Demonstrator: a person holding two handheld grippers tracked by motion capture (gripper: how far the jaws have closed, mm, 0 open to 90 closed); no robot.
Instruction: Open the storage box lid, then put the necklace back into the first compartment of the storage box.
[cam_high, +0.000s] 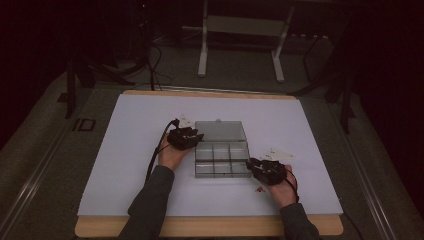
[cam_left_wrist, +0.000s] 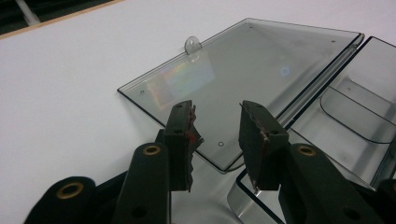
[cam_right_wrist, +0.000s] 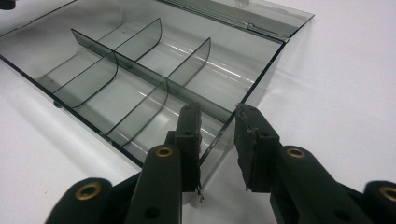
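A clear smoky plastic organiser box (cam_high: 222, 161) with several empty compartments lies mid-table, its flat lid (cam_high: 220, 131) swung open away from me. My left gripper (cam_high: 185, 136) sits at the lid's left near corner. In the left gripper view its jaws (cam_left_wrist: 217, 106) stand open above the corner of the lid (cam_left_wrist: 243, 70), with a small red speck on the left pad (cam_left_wrist: 189, 135). My right gripper (cam_high: 267, 170) is at the box's front right corner. In the right gripper view it is open (cam_right_wrist: 218, 113) and straddles the side wall of the box (cam_right_wrist: 140, 84) without clamping it.
The box rests on a white sheet (cam_high: 130, 165) over a wooden tabletop. Small white paper pieces lie beside the lid (cam_high: 186, 120) and right of the box (cam_high: 278, 153). A tiny red bit (cam_high: 259, 189) lies near my right hand. A white frame stand (cam_high: 240, 30) is beyond the table.
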